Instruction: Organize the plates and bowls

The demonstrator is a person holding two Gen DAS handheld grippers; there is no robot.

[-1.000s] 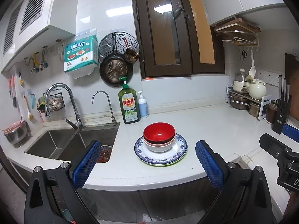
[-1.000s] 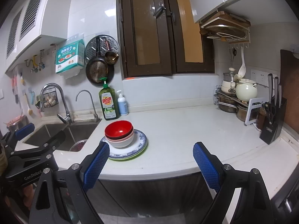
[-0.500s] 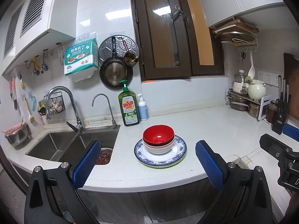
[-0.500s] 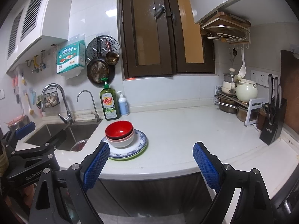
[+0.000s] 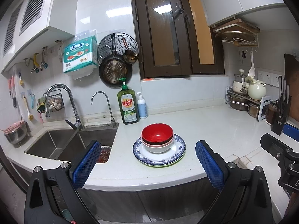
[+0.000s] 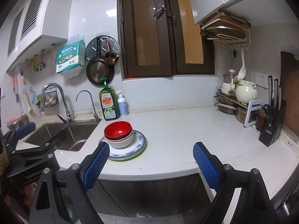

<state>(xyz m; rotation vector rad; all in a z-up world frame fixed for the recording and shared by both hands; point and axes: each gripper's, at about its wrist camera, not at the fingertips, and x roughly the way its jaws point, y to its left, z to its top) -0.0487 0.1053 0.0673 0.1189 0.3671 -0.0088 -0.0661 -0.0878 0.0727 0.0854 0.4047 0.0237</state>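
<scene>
A red bowl (image 5: 157, 134) tops a nested stack with a pink and a white bowl (image 5: 158, 148) under it. The stack rests on a blue-patterned plate (image 5: 177, 153) that lies on a green-rimmed plate, on the white counter (image 5: 214, 130) beside the sink. My left gripper (image 5: 147, 163) is open and empty, held before the counter's front edge, short of the stack. In the right wrist view the same red bowl (image 6: 118, 130) and plate (image 6: 139, 145) lie left of centre. My right gripper (image 6: 151, 165) is open and empty, to the right of the stack.
A double sink (image 5: 69, 141) with two taps lies left of the stack. A green dish soap bottle (image 5: 128, 105) and a small pump bottle (image 5: 142, 106) stand behind it. Pots, a kettle (image 5: 257, 90) and a knife block (image 5: 280, 119) fill the right corner.
Both grippers stay open. The views have shifted only slightly, and the bowls and plates have not moved.
</scene>
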